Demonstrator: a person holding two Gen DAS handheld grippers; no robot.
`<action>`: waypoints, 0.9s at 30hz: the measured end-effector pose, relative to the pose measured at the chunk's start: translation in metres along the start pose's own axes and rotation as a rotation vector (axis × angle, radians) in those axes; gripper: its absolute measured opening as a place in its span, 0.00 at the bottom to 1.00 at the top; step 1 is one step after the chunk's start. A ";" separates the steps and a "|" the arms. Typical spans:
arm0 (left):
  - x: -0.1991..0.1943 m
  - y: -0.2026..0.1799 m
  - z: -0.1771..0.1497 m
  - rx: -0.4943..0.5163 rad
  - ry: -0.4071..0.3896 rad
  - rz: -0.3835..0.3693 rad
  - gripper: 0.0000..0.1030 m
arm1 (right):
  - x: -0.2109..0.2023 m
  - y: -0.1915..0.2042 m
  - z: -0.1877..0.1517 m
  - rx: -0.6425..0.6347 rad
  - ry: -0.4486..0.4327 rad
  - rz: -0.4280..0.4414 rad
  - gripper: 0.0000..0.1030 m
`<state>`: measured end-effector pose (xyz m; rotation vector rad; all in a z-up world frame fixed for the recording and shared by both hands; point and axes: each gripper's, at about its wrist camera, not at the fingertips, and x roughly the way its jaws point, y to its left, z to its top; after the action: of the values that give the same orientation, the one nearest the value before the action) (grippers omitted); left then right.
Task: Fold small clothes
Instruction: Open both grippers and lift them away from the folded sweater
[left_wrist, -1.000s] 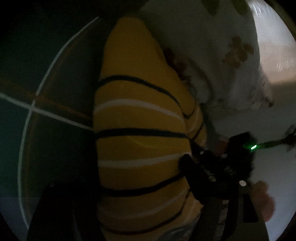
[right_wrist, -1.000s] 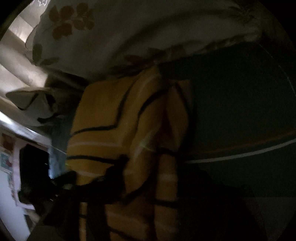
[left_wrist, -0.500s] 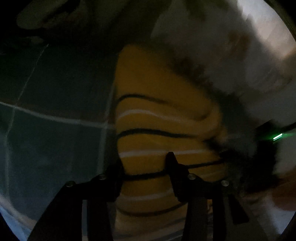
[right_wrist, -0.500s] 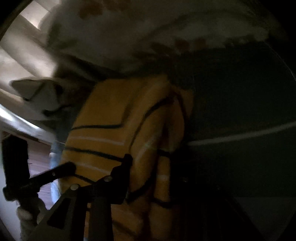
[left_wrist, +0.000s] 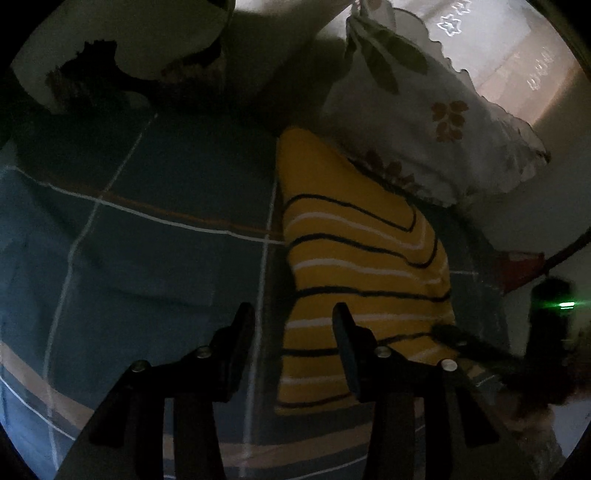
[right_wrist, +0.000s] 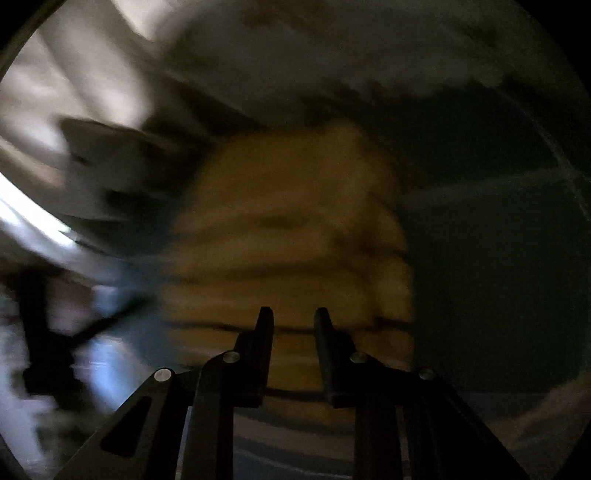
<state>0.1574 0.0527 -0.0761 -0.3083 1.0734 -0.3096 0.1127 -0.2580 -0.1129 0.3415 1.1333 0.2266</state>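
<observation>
A yellow garment with black and white stripes (left_wrist: 362, 266) lies folded on a dark blue-green checked bedsheet (left_wrist: 166, 240). My left gripper (left_wrist: 293, 317) is open and empty, above the garment's near left edge. In the right wrist view the same garment (right_wrist: 291, 229) is blurred by motion. My right gripper (right_wrist: 293, 319) is open and empty, just above the garment's near end. The right gripper's body with a green light (left_wrist: 554, 314) shows at the right of the left wrist view.
A white pillow with brown leaf print (left_wrist: 424, 110) lies against the garment's far end. Another pale pillow (left_wrist: 122, 40) lies at the far left. A red object (left_wrist: 521, 269) is at the right. The sheet stretches to the left of the garment.
Both grippers have let go of the garment and pulled back from it. The garment now lies flat and folded. The right wrist view is still moving.
</observation>
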 end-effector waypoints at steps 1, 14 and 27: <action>-0.004 0.003 0.000 0.010 -0.007 0.001 0.41 | 0.003 -0.010 -0.005 0.015 0.012 -0.057 0.21; -0.021 0.031 -0.005 0.052 -0.083 0.030 0.42 | 0.001 0.067 -0.034 -0.027 -0.040 -0.097 0.23; -0.125 -0.019 -0.037 0.172 -0.587 0.465 0.85 | -0.032 0.062 -0.064 -0.052 -0.098 -0.093 0.25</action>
<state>0.0671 0.0814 0.0160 0.0170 0.5079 0.1076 0.0410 -0.2020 -0.0864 0.2508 1.0423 0.1556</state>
